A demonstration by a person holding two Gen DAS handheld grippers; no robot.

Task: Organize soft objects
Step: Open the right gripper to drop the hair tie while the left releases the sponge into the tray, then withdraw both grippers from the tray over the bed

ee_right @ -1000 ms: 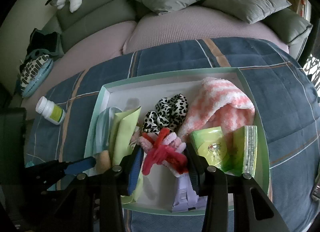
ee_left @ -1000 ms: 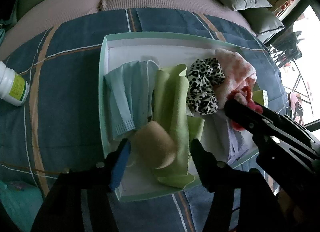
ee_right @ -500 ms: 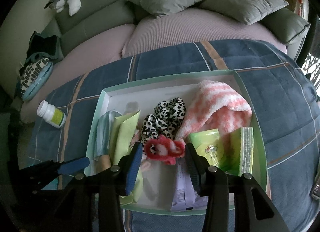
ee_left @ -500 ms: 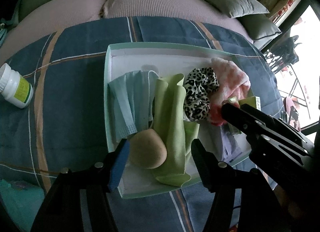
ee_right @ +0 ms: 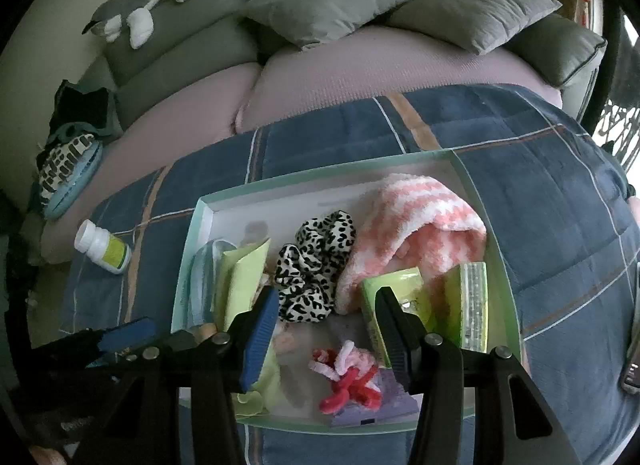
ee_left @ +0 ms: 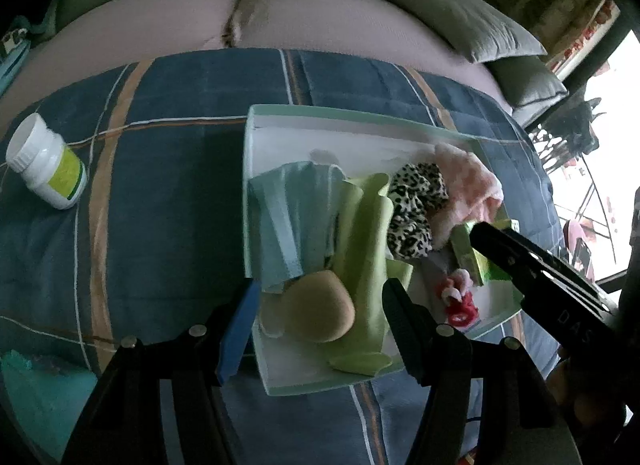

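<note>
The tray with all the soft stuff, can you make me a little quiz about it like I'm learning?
1. True or false: the white bottle lies inside the tray.
2. What lies below the right claw? A leopard scrunchie; B red and pink fuzzy scrunchie; C striped sock.
3. Fill in: the round tan sponge touches the ___ cloth.

Key: 1 false, on the blanket. 2 B. 3 green.
</note>
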